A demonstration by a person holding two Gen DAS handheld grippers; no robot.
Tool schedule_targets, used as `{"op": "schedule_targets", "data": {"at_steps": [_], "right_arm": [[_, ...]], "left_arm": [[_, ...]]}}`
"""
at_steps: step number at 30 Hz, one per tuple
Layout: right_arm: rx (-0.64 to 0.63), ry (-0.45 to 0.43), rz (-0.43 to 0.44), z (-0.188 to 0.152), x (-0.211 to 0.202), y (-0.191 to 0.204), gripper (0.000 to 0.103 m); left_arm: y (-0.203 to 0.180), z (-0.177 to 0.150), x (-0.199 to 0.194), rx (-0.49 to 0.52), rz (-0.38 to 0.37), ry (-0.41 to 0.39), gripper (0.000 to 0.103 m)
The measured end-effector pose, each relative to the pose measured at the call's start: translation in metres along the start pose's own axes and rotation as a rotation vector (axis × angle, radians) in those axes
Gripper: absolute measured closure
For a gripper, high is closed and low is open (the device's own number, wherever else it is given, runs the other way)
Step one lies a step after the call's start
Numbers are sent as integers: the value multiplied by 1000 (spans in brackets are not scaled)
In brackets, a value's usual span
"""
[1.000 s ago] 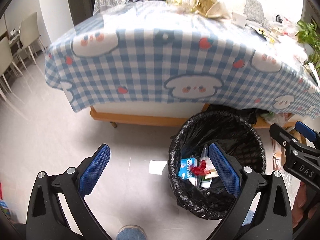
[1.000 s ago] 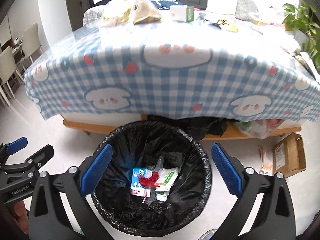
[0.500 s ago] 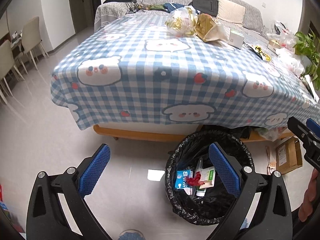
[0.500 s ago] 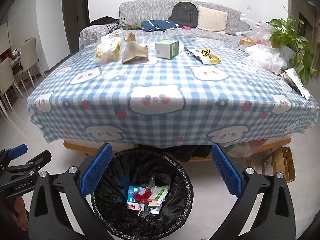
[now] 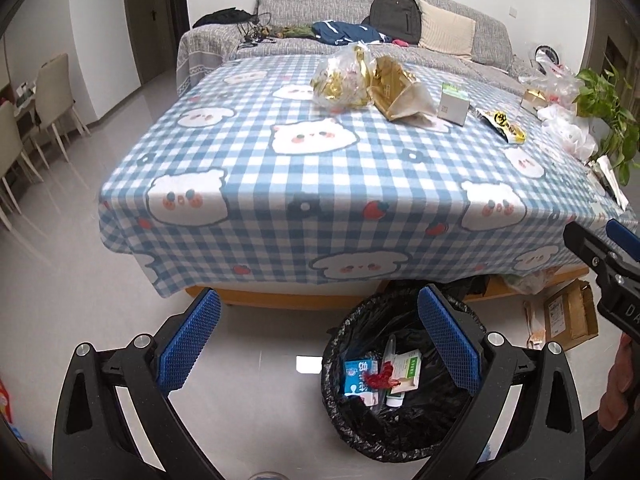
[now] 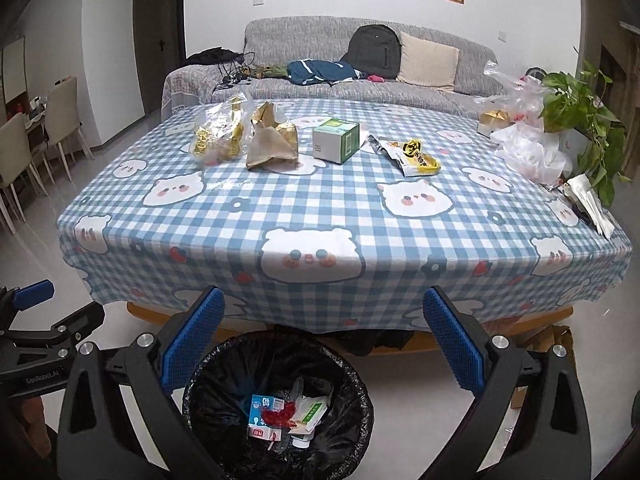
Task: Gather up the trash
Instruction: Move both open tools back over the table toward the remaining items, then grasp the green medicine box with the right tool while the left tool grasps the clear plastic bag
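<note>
From the left wrist, the left tool point(image 5: 318, 336) hovers wide open and empty above bare floor, beside the black-lined trash bin point(image 5: 348, 420) holding cartons. From the right wrist, the right tool point(image 6: 320, 336) gapes empty over that bin point(image 6: 208, 384); crinkled gold wrappers point(image 6: 218, 132), a green box point(image 6: 335, 139) and a snack packet point(image 6: 414, 156) lie on the checked worktop point(image 6: 312, 216).

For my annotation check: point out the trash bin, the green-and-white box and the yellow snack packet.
trash bin point(image 6: 362, 396), right wrist view, right rim.
green-and-white box point(image 6: 335, 145), right wrist view, front face.
yellow snack packet point(image 6: 416, 156), right wrist view, printed middle.
</note>
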State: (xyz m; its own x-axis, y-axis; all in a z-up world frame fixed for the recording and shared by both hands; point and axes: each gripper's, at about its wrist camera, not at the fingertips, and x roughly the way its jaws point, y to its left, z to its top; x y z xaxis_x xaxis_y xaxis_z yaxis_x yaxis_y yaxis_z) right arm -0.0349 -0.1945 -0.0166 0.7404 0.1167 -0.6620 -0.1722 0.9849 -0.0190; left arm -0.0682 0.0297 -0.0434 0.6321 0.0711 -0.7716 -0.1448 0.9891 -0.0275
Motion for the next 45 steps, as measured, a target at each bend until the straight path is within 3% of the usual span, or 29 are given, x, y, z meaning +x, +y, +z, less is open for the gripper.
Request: {"op": "schedule_targets", "data": {"at_steps": [8, 17, 24, 36, 45], "right_arm": [[8, -5, 5, 32, 23, -3, 8], [8, -20, -13, 84, 65, -9, 8], [5, -6, -8, 105, 99, -15, 8], [60, 39, -19, 143, 149, -33, 8], [91, 40, -5, 179, 177, -44, 8]], "left_arm": [[-1, 38, 23, 10, -18, -8, 6], [9, 96, 68, -2, 3, -18, 6], [5, 140, 90, 5, 19, -32, 6], [-4, 194, 128, 2, 36, -30, 6], [-1, 233, 158, -42, -1, -22, 6]]}}
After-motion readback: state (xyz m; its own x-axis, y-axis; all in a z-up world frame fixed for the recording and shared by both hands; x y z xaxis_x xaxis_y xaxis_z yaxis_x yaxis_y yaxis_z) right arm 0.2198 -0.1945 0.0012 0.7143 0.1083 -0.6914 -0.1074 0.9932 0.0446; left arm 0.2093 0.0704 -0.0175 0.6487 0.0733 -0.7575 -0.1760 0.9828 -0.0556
